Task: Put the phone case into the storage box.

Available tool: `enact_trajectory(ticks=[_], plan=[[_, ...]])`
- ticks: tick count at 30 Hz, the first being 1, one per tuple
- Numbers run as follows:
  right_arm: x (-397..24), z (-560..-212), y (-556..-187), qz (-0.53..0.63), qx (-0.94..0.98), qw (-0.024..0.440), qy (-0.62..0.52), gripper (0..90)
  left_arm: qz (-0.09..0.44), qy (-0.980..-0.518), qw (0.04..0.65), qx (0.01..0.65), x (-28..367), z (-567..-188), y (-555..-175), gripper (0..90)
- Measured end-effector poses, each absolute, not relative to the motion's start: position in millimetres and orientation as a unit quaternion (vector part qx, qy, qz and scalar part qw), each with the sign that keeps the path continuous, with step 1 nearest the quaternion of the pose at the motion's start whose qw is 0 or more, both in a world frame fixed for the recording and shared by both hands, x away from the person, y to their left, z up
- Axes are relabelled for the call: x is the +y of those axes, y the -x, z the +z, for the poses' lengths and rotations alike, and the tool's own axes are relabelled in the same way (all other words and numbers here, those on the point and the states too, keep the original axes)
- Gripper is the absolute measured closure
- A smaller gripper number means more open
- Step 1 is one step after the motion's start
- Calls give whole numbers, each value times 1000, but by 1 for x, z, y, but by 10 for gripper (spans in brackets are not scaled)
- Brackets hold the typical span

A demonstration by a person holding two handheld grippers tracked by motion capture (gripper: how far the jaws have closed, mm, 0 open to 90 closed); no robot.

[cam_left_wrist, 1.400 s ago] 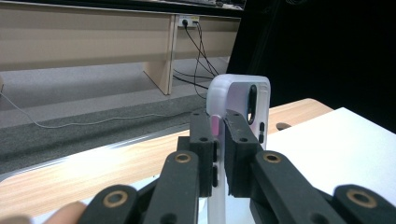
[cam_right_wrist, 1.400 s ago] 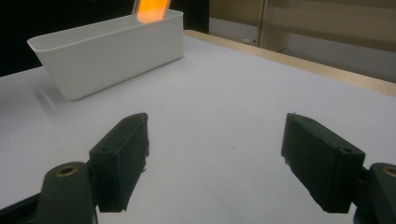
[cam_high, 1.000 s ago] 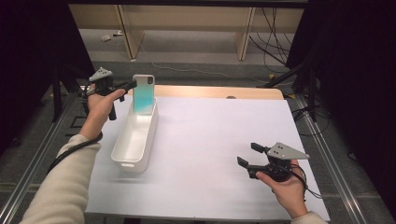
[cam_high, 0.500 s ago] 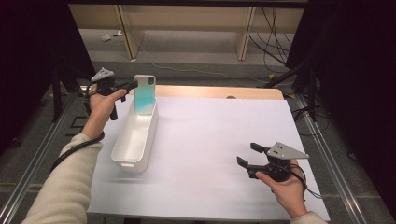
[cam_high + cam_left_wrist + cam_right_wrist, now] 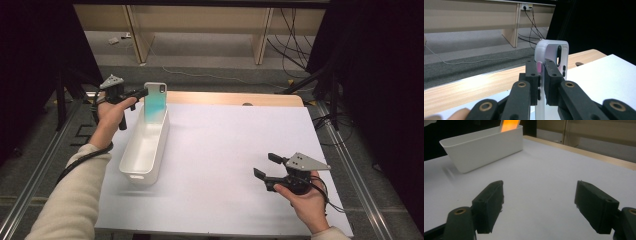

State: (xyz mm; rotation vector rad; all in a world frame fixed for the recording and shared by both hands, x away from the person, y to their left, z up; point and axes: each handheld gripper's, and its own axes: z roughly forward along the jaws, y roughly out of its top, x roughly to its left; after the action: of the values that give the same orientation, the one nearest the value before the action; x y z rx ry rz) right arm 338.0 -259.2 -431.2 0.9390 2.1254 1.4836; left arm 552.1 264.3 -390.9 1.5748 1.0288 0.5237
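**Phone case over the bin, not yet released**

Table [image 5: 225, 150]: white top, wooden strip at the far edge. Only the bin and the two grippers on it.

Bin [image 5: 145, 150]: long white tub on the left side of the table, looks empty inside apart from the case's lower end at the far end.

Phone case [image 5: 154, 102]: upright at the bin's far end, bottom edge below the rim. Can't tell if it touches the floor of the bin.

Left gripper [image 5: 541, 75]: jaws clamped on the case's edge near the top.

Right gripper [image 5: 539, 205]: jaws spread wide, nothing between them, idle over bare table near the front right.

My read: carry done, placing mostly done. Left: lower or lean the case, let go, pull back.
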Motion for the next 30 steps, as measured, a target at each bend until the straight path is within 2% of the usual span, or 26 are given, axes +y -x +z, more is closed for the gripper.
enact_trajectory(ticks=[6, 8, 12, 20, 21, 22, 24, 30], plan=[[-260, -432, -339, 531, 754, 202, -329, 246, 222, -670, 560, 435, 263, -391, -554, 827], [-261, -430, -337, 518, 763, 185, -339, 246, 222, -670, 559, 435, 263, -391, -554, 827], [-261, -430, -338, 519, 763, 195, -333, 246, 224, -670, 557, 437, 264, -392, -553, 827], [-258, -433, -339, 535, 755, 185, -331, 246, 224, -669, 556, 439, 268, -395, -553, 827], [-259, -433, -341, 537, 754, 198, -323, 246, 225, -669, 555, 440, 268, -395, -553, 827], [-258, -433, -340, 535, 755, 185, -332, 246, 225, -669, 555, 440, 268, -395, -553, 827], [-259, -433, -340, 531, 757, 197, -327, 246, 224, -670, 555, 439, 268, -395, -554, 827], [-259, -432, -339, 526, 760, 187, -332, 246, 224, -668, 554, 442, 268, -396, -553, 827]])
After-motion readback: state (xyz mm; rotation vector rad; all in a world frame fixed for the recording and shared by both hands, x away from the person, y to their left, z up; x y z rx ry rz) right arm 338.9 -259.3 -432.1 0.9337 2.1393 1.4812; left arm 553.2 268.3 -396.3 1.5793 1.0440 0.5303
